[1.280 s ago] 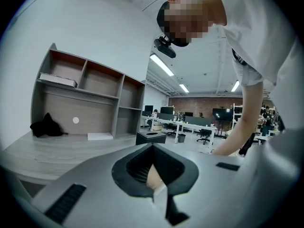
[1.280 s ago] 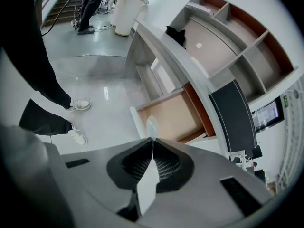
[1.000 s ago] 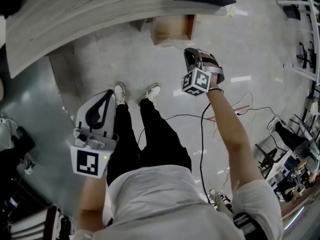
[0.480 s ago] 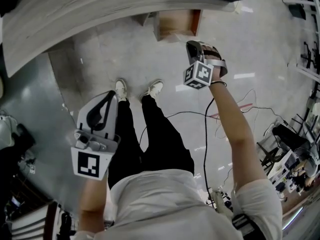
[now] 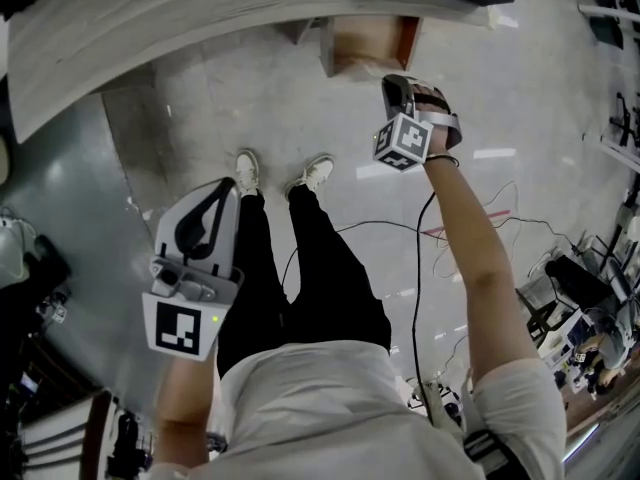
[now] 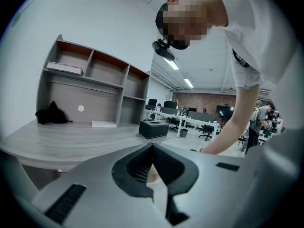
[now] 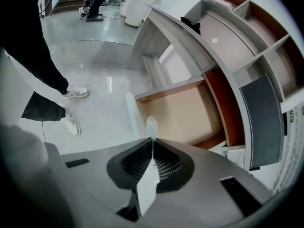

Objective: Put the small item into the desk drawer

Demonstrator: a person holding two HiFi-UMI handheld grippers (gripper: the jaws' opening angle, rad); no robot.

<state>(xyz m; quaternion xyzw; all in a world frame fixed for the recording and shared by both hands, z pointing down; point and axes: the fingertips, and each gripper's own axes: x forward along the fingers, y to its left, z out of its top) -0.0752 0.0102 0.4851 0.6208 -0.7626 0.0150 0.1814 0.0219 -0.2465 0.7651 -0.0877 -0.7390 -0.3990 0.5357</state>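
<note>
The desk drawer (image 5: 362,46) stands pulled out under the grey desk; its bare tan floor (image 7: 190,110) fills the middle of the right gripper view. My right gripper (image 5: 393,86) hovers just in front of the drawer, pointing steeply down at it. Its jaws (image 7: 152,140) are shut on a small thin pale item (image 7: 151,126), which sticks out past the tips over the drawer's front edge. My left gripper (image 5: 222,190) hangs low beside the person's left leg, far from the drawer. Its jaws (image 6: 152,146) are shut with nothing in them.
The curved wood-grain desk top (image 5: 150,18) carries a black box (image 6: 153,128), a shelf unit (image 6: 95,75) and a dark bundle (image 6: 50,114). The person's white shoes (image 5: 280,173) stand on the glossy floor before the desk. A black cable (image 5: 418,268) trails from the right gripper.
My right gripper has moved closer to the open drawer and sunk lower, still holding the item. The left gripper has stayed almost where it was.
</note>
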